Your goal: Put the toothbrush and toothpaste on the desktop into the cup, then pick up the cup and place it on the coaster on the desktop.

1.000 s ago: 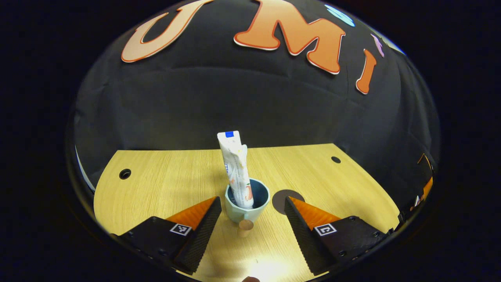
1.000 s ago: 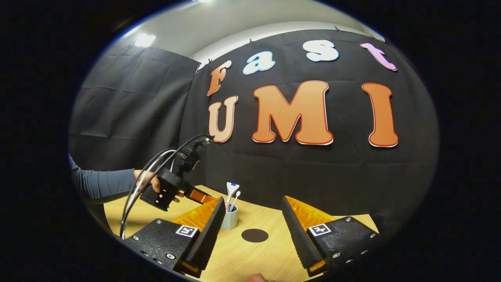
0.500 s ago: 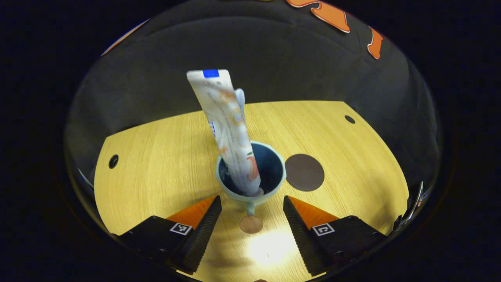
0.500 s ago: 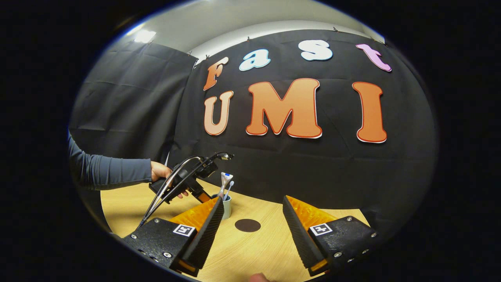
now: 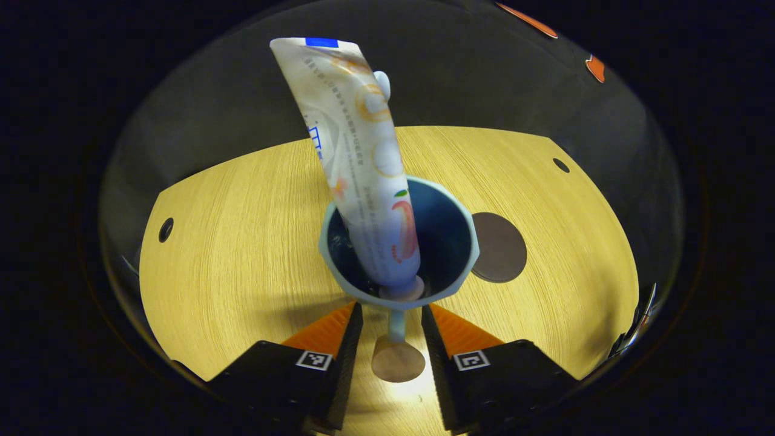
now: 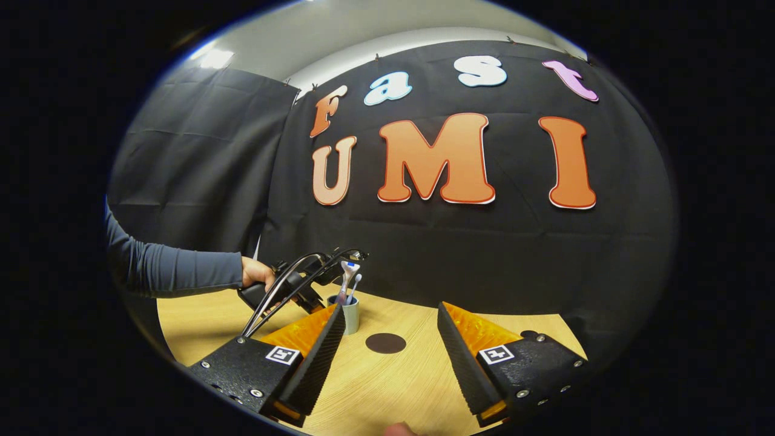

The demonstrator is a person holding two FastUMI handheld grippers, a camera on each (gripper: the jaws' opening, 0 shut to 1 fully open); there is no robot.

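Moved in on the cup since a second ago, left gripper now with fingers narrowed either side of the handle (contact unclear). Closer and larger: toothpaste, coaster. Right gripper drifted slightly.

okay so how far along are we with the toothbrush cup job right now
Done: the toothpaste and toothbrush stand in the cup. In hand: the left gripper brackets the cup's handle, fingers close beside it. Left: grip, lift, and set the cup on the coaster, which lies bare beside it.

pale blue cup, brown coaster
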